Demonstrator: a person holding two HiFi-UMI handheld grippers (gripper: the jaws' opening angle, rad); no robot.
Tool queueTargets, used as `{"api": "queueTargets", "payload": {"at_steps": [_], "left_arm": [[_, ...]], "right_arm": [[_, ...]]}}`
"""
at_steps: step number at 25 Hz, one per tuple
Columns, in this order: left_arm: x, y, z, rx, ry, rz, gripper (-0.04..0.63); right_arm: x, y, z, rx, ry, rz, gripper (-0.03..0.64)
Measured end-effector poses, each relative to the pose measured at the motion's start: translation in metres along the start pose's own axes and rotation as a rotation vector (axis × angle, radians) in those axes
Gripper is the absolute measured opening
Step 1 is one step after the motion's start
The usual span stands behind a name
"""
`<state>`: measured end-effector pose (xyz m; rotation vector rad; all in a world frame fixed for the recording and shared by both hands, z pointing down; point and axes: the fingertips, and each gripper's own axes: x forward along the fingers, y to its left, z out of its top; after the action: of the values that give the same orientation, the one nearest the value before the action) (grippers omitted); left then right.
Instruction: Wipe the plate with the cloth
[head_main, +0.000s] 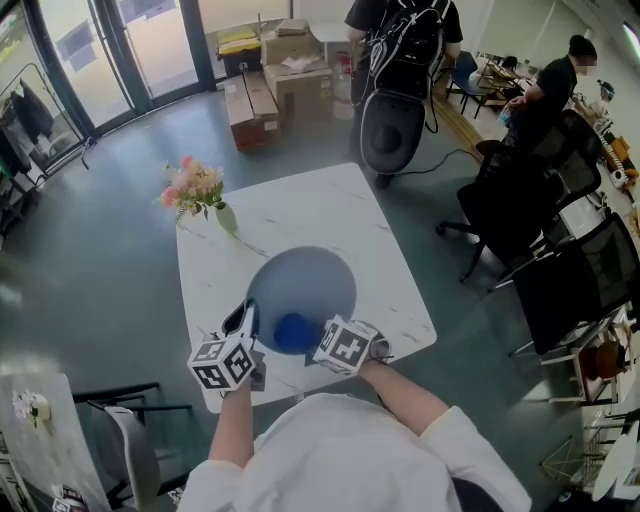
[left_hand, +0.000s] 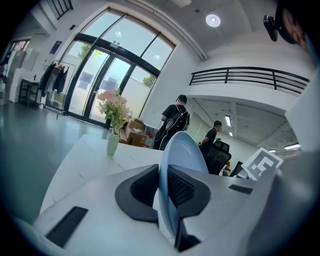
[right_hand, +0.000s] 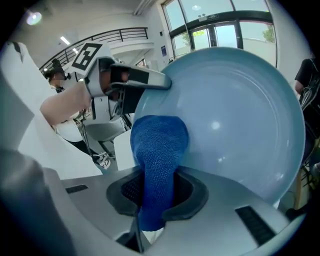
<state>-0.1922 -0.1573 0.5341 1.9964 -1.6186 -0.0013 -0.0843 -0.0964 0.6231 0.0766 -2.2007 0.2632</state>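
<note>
Left gripper (left_hand: 167, 189): jaws clamped on rim of pale blue round plate (left_hand: 184, 150).
Right gripper (right_hand: 157, 194): jaws pinching blue knitted cloth (right_hand: 158, 142), against plate face, lower left.

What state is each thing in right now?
left tongs: shut on plate rim
right tongs: shut on cloth
plate: tilted, held by its rim
cloth: bunched, at the plate's face
vase: upright on table, flowers in it

Beyond the plate (head_main: 300, 285) the tabletop (head_main: 385, 255) lies open; vase (head_main: 226, 218) stands far left.
</note>
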Motion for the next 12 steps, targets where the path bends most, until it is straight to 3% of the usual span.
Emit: {"api": "queueTargets", "payload": {"at_steps": [6,12], "left_arm": [[-0.004,0.004,-0.008,-0.011,0.015,0.005,0.046],[-0.007,0.006,-0.021,-0.034,0.041,-0.002,0.046]], "right_arm": [[-0.021,-0.038,-0.025,0.011,0.100,-0.116,0.084],[-0.055,-0.090,-0.016,0.071,-0.009,-0.302,0.084]]}}
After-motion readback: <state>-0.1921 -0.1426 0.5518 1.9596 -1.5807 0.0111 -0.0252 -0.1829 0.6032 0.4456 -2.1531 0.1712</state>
